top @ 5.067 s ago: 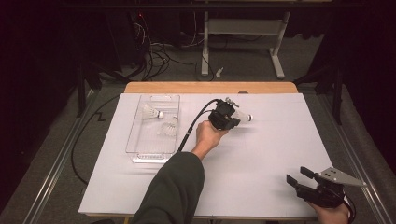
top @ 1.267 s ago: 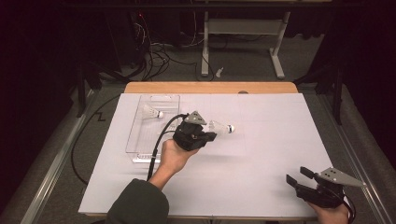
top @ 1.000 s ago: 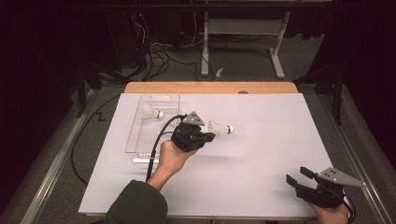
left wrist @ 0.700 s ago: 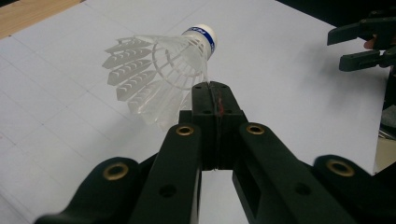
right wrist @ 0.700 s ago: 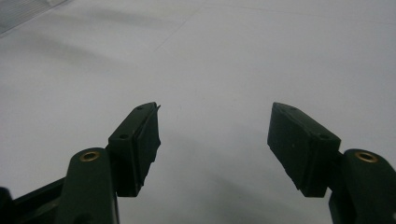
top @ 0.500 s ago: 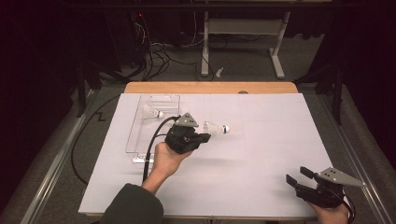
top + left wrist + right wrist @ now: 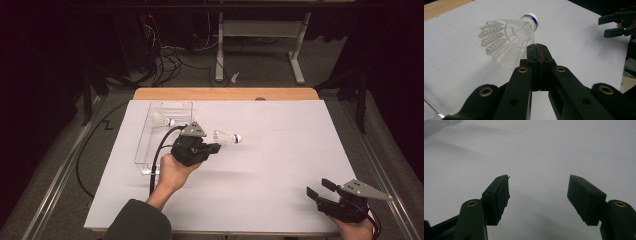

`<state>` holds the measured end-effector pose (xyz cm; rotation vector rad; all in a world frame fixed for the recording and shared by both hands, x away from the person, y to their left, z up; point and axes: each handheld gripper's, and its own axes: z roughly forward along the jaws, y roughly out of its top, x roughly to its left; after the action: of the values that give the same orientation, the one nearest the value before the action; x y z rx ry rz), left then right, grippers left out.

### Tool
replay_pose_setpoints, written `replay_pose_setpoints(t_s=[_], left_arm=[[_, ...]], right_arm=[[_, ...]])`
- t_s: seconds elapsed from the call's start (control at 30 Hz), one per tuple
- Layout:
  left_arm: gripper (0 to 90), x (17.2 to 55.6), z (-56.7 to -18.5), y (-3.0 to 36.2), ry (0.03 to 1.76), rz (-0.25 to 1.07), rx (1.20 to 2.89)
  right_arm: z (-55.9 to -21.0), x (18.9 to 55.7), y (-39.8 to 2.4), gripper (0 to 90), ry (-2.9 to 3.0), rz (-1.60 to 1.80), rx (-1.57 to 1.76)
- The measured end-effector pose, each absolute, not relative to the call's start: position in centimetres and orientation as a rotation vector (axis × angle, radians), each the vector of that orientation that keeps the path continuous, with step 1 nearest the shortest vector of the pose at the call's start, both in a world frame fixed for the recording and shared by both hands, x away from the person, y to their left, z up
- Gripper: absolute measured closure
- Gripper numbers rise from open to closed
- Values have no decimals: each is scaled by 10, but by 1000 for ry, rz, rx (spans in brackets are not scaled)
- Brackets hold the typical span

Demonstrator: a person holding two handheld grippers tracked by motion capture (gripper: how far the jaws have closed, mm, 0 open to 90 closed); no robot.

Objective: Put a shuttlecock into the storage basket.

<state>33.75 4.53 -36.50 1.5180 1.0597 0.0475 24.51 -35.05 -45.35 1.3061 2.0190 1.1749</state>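
our left gripper (image 7: pixel 216 147) jaws clamped on the white plastic shuttlecock's (image 7: pixel 509 37) skirt, held above the white counter (image 7: pixel 280 145) beside the clear plastic tray (image 7: pixel 145 145), our right gripper (image 7: pixel 539 195) jaws wide apart

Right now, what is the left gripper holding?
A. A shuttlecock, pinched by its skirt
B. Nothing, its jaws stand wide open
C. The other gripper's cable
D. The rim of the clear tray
A: in the left gripper view the left gripper has its jaws shut on the edge of the plastic skirt of a shuttlecock, whose white cork points away; the high view shows it held above the white table.
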Motion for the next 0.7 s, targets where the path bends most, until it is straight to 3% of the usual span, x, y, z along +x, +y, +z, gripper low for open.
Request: replay_pose_setpoints(t_s=[0.7], left_arm=[[900,330,-365,70,1094,75,1478]], right_arm=[[-453,245,-350,343,2020,1172,1305]])
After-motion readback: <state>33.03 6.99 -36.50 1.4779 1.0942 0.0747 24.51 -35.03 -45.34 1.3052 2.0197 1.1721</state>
